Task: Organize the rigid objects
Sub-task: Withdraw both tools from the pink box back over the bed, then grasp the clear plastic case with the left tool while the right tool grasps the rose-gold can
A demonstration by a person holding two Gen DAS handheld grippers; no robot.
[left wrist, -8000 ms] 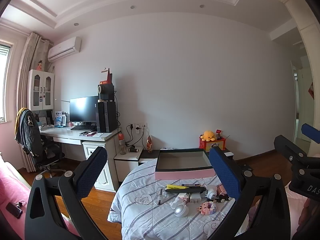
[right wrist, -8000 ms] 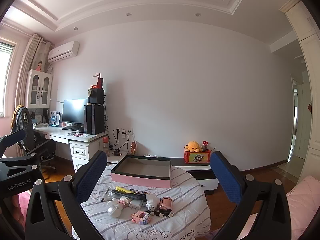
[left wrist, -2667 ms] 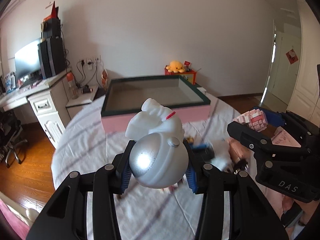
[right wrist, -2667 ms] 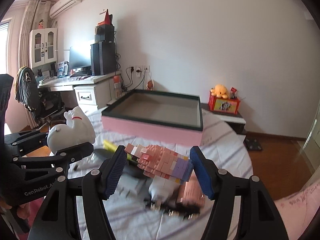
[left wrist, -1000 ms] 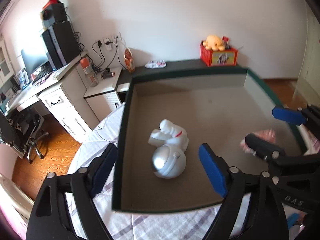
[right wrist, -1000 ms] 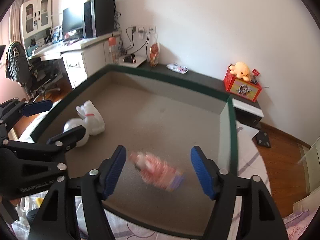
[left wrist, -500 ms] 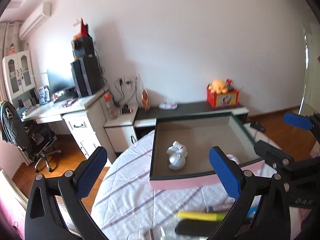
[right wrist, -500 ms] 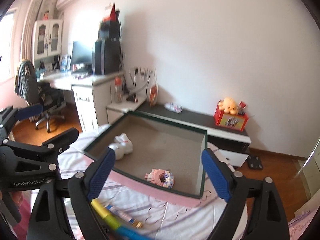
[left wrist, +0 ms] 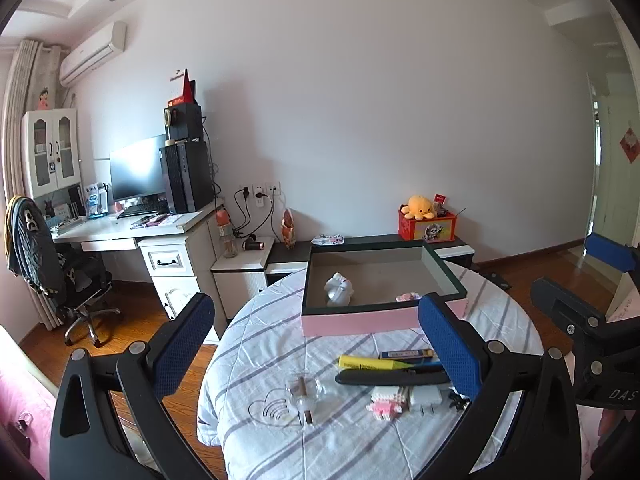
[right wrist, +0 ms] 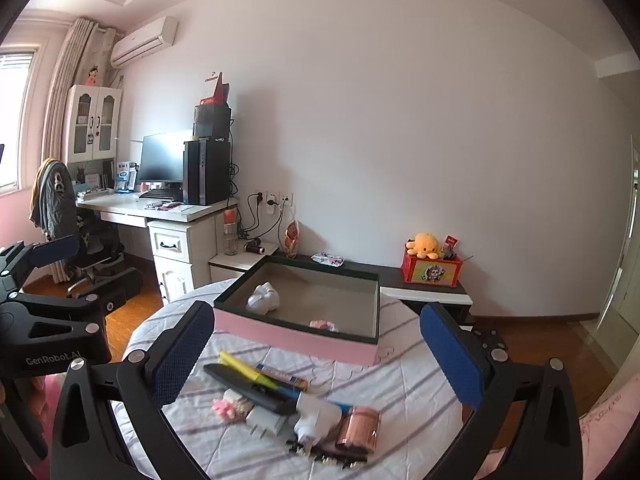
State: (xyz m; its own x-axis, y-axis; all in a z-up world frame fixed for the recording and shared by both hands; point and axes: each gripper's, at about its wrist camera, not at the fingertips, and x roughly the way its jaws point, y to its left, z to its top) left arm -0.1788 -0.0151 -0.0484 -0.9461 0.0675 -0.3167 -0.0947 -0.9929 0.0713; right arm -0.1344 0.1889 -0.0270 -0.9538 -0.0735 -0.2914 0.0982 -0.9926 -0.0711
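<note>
A pink box with a dark green rim (left wrist: 380, 322) (right wrist: 296, 338) stands at the far side of the round table. Inside it lie a white and silver figurine (left wrist: 338, 290) (right wrist: 263, 298) and a pink brick toy (left wrist: 407, 297) (right wrist: 323, 325). On the striped cloth in front lie a yellow marker (left wrist: 370, 363) (right wrist: 242, 367), a black handle (left wrist: 388, 378) (right wrist: 248, 388), a small pink brick piece (left wrist: 386, 407) (right wrist: 225, 408), a white plug (right wrist: 266, 420) and a copper cylinder (right wrist: 358, 432). My left gripper (left wrist: 320, 356) and right gripper (right wrist: 316, 360) are open, empty, held back above the table's near side.
The table has a striped white cloth (left wrist: 280, 360). A clear small item with a brown stick (left wrist: 305, 398) lies on it. A white desk with a monitor (left wrist: 136, 172) and an office chair (left wrist: 48, 264) stand to the left. A low dark cabinet with a red box and yellow plush (right wrist: 428, 260) is behind.
Both grippers have pulled back and up from the box. The figurine and the pink brick toy stay inside it. More of the table's loose items are now in view.
</note>
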